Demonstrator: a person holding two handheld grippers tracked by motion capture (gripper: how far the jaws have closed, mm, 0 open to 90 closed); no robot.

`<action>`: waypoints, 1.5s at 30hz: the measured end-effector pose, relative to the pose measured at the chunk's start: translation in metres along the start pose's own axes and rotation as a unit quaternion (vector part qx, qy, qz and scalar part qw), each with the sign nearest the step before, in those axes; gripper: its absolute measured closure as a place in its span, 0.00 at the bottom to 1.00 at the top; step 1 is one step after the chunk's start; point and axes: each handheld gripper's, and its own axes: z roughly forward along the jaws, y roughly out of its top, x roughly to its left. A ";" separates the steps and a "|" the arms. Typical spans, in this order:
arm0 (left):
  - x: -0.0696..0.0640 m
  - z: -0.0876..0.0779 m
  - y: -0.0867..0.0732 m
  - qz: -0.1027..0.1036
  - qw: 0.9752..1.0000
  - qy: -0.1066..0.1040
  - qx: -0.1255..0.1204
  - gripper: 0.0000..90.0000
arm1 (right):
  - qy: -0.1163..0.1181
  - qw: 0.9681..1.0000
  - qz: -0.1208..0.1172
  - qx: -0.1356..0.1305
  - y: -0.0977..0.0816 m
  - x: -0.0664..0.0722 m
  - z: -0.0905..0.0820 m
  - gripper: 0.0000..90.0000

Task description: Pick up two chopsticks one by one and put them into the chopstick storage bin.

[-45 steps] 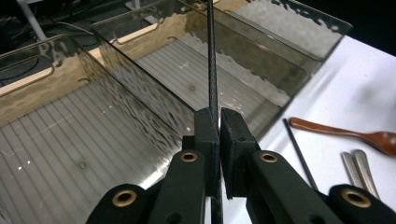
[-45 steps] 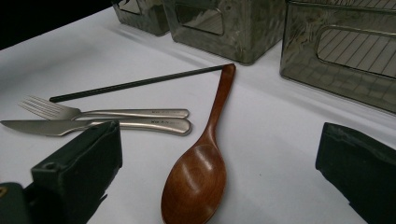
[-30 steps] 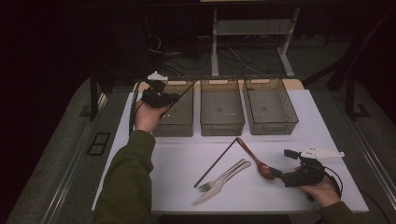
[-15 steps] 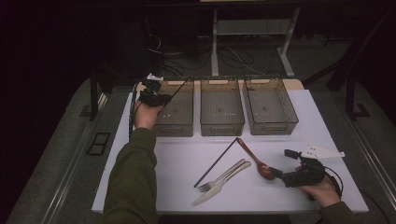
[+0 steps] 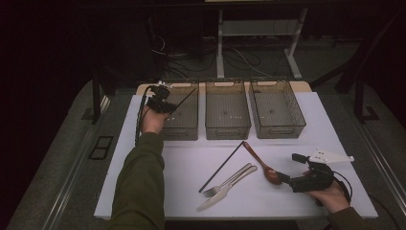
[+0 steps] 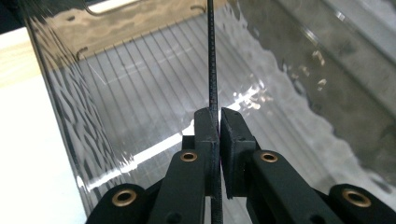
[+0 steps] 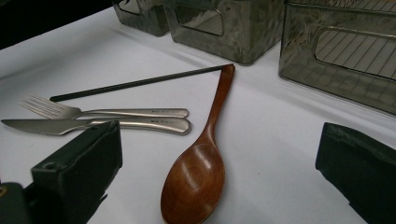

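Pinching a black chopstick (image 6: pixel 212 70) between its jaws, my left gripper (image 6: pixel 219 122) hangs over the leftmost bin (image 5: pixel 187 130); my right gripper (image 7: pixel 219 154) sits spread wide, the wooden spoon (image 7: pixel 198 177) lying between its jaws.

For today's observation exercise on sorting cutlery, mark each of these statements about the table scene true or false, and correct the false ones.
1. The left gripper is shut on a thin black chopstick over the leftmost bin. True.
2. The right gripper is clamped on the wooden spoon. False: its jaws stand open, with the spoon's bowl lying on the table between them.
3. Three clear bins stand in a row at the far side of the white table. True.
4. The fork and knife lie inside the middle bin. False: they lie side by side on the table.
5. A second black chopstick lies on the table, its far end by the spoon's handle. True.
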 end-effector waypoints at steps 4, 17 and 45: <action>0.001 0.001 -0.001 -0.007 1.000 0.007 0.002 0.93 | -0.001 1.000 -0.002 0.000 0.000 0.000 0.000 0.00; -0.002 -0.026 0.004 0.000 0.998 -0.014 -0.065 0.61 | -0.002 1.000 -0.001 0.001 0.000 0.000 0.000 0.00; -0.079 -0.085 -0.034 0.070 0.982 -0.116 -0.129 0.35 | -0.004 1.000 -0.001 0.003 0.000 0.001 0.000 0.00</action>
